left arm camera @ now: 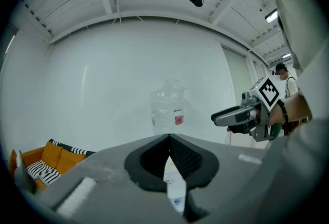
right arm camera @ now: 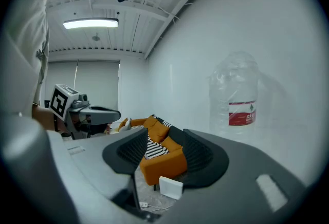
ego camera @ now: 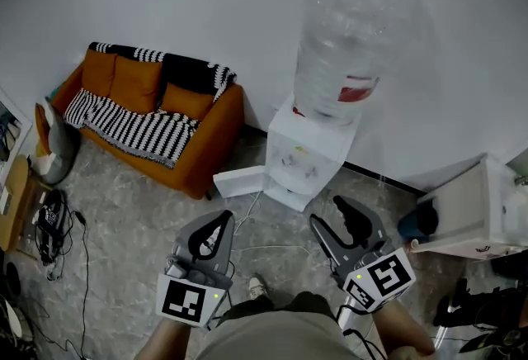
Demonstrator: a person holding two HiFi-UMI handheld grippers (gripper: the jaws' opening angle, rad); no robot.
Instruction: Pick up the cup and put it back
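Note:
I see no cup in any view. My left gripper [ego camera: 227, 218] hangs low at the left of the head view, its jaws shut tip to tip with nothing in them; in its own view [left arm camera: 168, 136] the tips meet in front of the water bottle [left arm camera: 167, 107]. My right gripper [ego camera: 330, 212] is beside it, open and empty, and in its own view [right arm camera: 164, 138] the gap between its jaws frames the orange sofa [right arm camera: 162, 159]. Both point toward the white water dispenser [ego camera: 309, 156], which stands against the wall with a large clear bottle [ego camera: 351, 45] on top, a short way ahead of the tips.
An orange sofa [ego camera: 157, 115] with a striped throw stands at the left wall. The dispenser's lower door [ego camera: 239, 182] hangs open over the floor. A white cabinet [ego camera: 470, 210] stands at the right with a dark object [ego camera: 417, 222] beside it. Cables and clutter lie at the far left.

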